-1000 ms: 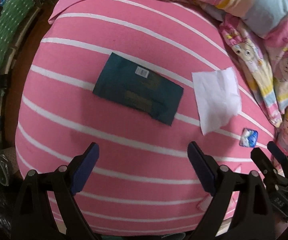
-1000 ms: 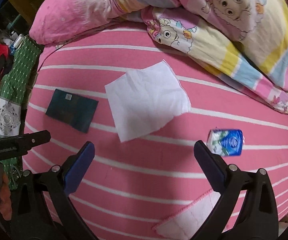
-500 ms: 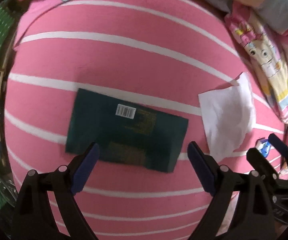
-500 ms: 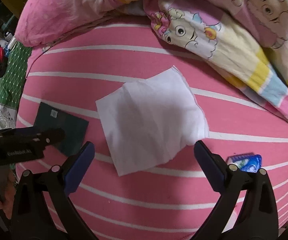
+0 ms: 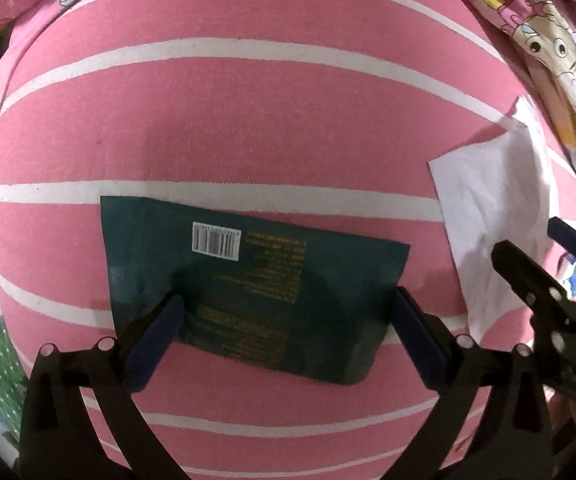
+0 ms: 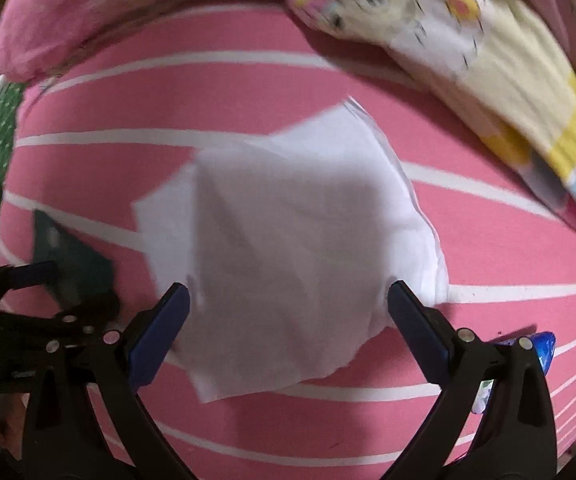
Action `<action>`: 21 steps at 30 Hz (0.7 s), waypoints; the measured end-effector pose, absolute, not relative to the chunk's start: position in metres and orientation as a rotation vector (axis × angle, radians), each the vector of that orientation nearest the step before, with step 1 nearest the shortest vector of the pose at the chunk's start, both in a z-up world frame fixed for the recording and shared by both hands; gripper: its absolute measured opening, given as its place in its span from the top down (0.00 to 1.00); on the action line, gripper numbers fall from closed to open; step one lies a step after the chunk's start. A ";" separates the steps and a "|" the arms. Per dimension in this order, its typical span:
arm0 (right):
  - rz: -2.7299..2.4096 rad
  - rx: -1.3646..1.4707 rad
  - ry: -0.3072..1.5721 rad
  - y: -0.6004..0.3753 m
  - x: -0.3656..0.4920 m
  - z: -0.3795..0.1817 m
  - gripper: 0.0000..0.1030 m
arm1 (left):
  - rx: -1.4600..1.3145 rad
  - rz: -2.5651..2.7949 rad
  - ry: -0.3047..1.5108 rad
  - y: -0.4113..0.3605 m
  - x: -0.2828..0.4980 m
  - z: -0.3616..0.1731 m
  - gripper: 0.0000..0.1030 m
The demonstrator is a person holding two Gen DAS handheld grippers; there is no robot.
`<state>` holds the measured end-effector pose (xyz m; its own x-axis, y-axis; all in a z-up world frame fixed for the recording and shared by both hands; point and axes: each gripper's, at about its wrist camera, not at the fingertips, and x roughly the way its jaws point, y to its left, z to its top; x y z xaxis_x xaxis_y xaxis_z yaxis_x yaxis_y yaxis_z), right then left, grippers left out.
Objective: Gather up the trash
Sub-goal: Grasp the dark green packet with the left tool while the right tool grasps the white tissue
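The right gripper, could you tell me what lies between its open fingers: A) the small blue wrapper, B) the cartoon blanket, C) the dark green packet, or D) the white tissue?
D: the right gripper is open over the white tissue; the packet lies by the left gripper.

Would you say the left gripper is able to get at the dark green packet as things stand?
Probably yes. The left gripper is open with its fingers over the dark green packet, which lies flat on the striped sheet with nothing on it; the white tissue lies apart.
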<state>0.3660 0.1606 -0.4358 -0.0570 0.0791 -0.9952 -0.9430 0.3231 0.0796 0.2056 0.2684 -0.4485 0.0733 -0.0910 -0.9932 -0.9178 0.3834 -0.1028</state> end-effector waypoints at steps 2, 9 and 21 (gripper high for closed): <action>1.046 -0.889 1.332 0.163 0.368 -0.433 0.05 | -1.000 0.821 1.351 0.267 0.208 -0.449 0.05; 1.086 -0.925 1.276 0.175 0.362 -0.425 0.19 | -1.007 0.872 1.348 0.264 0.204 -0.441 0.25; 1.102 -0.845 1.325 0.180 0.372 -0.419 0.96 | -1.004 0.819 1.308 0.253 0.213 -0.423 0.83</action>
